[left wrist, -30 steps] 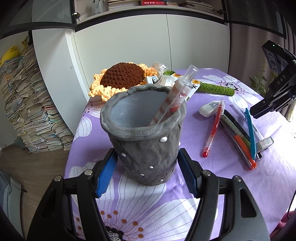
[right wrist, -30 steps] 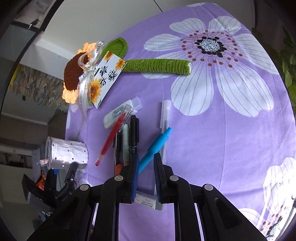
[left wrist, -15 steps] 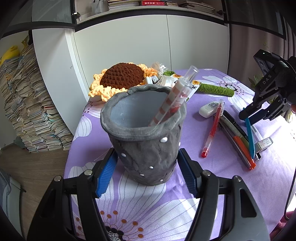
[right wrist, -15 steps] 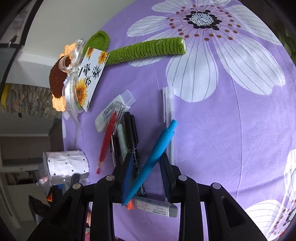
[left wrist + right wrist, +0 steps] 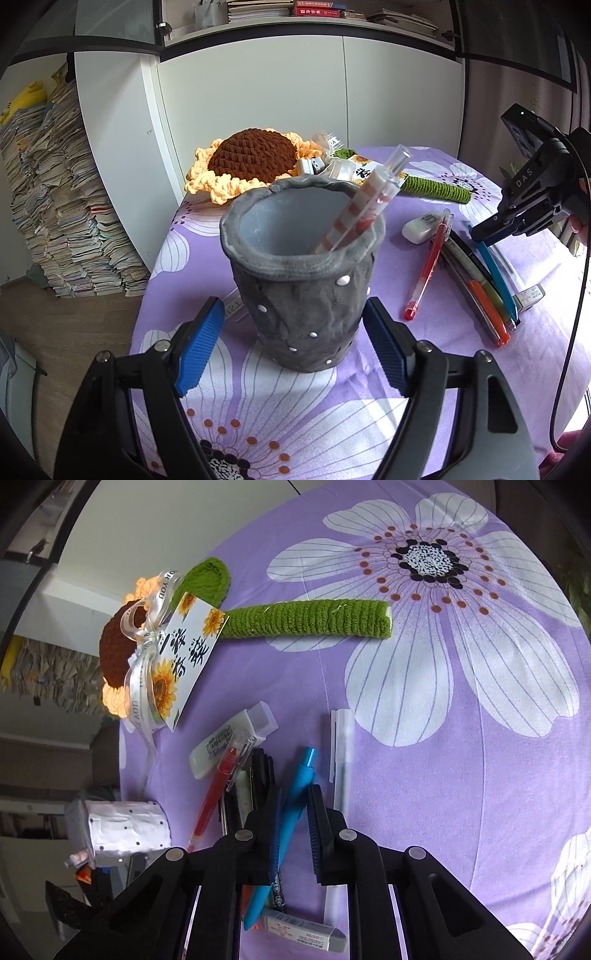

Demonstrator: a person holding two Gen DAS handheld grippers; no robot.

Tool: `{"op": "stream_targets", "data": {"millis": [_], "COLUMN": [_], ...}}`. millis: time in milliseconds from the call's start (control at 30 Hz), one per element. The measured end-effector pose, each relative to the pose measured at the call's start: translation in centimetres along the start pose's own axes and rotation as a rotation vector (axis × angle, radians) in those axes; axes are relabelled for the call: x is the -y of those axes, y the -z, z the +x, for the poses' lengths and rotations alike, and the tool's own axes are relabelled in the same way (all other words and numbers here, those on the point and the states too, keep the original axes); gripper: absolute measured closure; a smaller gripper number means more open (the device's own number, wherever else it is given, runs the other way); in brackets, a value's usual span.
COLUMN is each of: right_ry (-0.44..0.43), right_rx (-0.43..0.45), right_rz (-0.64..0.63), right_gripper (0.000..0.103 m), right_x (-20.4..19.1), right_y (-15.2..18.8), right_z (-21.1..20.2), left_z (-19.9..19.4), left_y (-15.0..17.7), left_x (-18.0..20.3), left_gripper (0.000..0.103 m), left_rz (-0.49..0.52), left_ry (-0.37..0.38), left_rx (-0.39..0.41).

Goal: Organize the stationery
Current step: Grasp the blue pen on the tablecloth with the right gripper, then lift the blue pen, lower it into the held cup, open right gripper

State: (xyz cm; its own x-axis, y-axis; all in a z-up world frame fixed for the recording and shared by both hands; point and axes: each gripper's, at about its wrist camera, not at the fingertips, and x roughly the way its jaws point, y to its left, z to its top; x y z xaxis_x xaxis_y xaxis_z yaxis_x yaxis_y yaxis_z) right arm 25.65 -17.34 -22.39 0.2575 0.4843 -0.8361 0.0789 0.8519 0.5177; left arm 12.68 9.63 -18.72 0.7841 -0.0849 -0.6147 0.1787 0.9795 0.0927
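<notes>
Left gripper (image 5: 295, 339) has just opened, pads clear of the grey pot (image 5: 303, 273); right gripper (image 5: 295, 812) clamps the blue pen (image 5: 291, 819), whose tip its fingers hide

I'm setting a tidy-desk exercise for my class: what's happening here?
A person works two handheld grippers. The left gripper straddles the grey pen holder, its jaws just opened and clear of it; a striped pen stands inside. The right gripper has just closed its jaws on the blue pen, lying among other pens on the purple tablecloth.
</notes>
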Motion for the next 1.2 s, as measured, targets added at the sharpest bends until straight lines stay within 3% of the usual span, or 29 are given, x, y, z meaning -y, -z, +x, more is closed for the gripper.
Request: {"op": "stream_targets", "data": {"millis": [267,400,567,600,633,867,1200], "right_ry": [0.149,0.256,0.295,0.296,0.293,0.247,0.083], "right_rx": [-0.001,-0.014,0.008,0.01,0.009,0.052,0.283], "right_rz": [-0.076,-0.167,-0.229,-0.24,-0.245,-0.332,-0.488], "right_gripper": [0.087,0.077,0.075,0.078,0.088,0.091,0.092], "right_x": [-2.1,-4.1,-5.3,-5.5,-5.5,-6.9,-11.4], "right_y": [-0.4,-0.6,-0.8,-0.8,-0.7,1.2,5.8], "right_z": [0.2,1.2,1.8,1.9,1.9,0.7,-8.6], "left_z": [0.2,0.0,-0.1,-0.1,0.0,0.4,0.2], "left_y": [-0.4,-0.4,-0.4,-0.4,-0.5,-0.5,-0.5], "left_x": [-0.2,-0.3,0.0,0.0,0.0,-0.4,-0.2], "left_gripper": [0.027,0.027,0.027,0.027,0.027,0.036,0.037], "left_rz": [-0.025,-0.033,-0.017,-0.017,-0.019,-0.035,-0.031], "left_ry": [-0.005,-0.008,-0.018,-0.016,-0.011,0.032,0.035], "left_rx": [0.009,0.022,0.034,0.03,0.027,0.008,0.013]}}
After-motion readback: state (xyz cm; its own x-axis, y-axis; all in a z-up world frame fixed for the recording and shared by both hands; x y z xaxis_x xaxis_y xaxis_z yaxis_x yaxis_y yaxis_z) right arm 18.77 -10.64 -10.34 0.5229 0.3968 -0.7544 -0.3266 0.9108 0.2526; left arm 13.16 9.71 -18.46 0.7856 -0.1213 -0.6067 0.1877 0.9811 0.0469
